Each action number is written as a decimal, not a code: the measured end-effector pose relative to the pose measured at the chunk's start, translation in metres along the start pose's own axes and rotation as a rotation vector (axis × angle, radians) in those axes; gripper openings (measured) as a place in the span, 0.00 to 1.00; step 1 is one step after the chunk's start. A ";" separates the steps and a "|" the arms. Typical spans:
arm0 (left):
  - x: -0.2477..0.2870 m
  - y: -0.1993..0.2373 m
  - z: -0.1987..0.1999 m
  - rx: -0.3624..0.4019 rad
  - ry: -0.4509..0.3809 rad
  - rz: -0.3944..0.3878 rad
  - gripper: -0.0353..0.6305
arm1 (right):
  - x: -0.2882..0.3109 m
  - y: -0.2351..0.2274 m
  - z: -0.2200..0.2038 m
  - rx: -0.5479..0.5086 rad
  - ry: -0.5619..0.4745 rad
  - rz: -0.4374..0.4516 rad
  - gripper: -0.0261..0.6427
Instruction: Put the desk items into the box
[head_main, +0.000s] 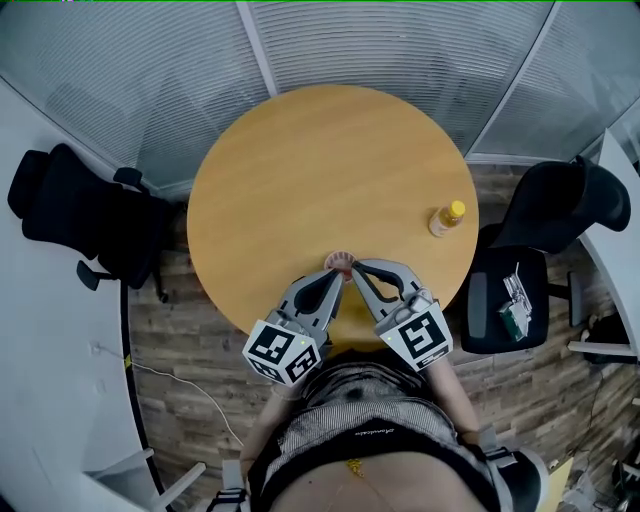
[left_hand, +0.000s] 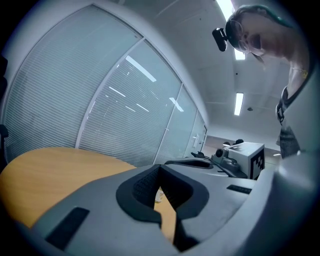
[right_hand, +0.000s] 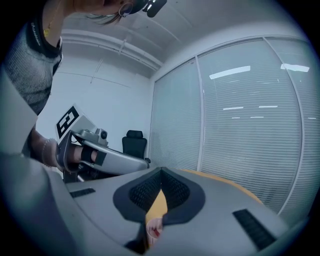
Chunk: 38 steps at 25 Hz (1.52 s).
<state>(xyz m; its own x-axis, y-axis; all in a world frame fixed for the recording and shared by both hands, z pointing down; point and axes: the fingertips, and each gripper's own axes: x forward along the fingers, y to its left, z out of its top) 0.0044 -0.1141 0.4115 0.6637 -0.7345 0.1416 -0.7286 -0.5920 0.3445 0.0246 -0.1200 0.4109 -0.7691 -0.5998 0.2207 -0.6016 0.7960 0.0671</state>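
A small bottle with a yellow cap (head_main: 446, 217) stands near the right edge of the round wooden table (head_main: 300, 170). My left gripper (head_main: 336, 272) and right gripper (head_main: 352, 268) lie side by side at the table's near edge, both shut, tips almost touching. A small pale item with a red mark (head_main: 340, 260) sits on the table right at the tips; the right gripper view shows it through the gap under the closed jaws (right_hand: 153, 230). In the left gripper view my left gripper (left_hand: 160, 168) holds nothing. My right gripper (right_hand: 161, 172) also holds nothing.
A black office chair (head_main: 85, 215) stands left of the table. Another black chair (head_main: 555, 215) stands at the right, with green and white packets (head_main: 514, 301) on its seat. Glass walls with blinds (head_main: 330, 40) curve behind the table. A person's torso fills the bottom.
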 end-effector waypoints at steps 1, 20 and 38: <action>-0.001 -0.001 0.002 0.003 -0.007 0.001 0.08 | 0.000 0.000 0.003 -0.004 -0.009 0.006 0.07; -0.010 -0.017 0.022 0.024 -0.064 0.019 0.08 | -0.014 0.003 0.029 -0.058 -0.083 0.036 0.07; -0.012 -0.016 0.013 0.023 -0.050 0.019 0.08 | -0.016 0.001 0.022 -0.078 -0.049 -0.004 0.07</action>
<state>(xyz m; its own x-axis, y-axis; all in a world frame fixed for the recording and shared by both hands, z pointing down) 0.0055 -0.1000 0.3924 0.6405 -0.7613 0.1009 -0.7452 -0.5845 0.3210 0.0316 -0.1114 0.3856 -0.7776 -0.6045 0.1729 -0.5874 0.7965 0.1434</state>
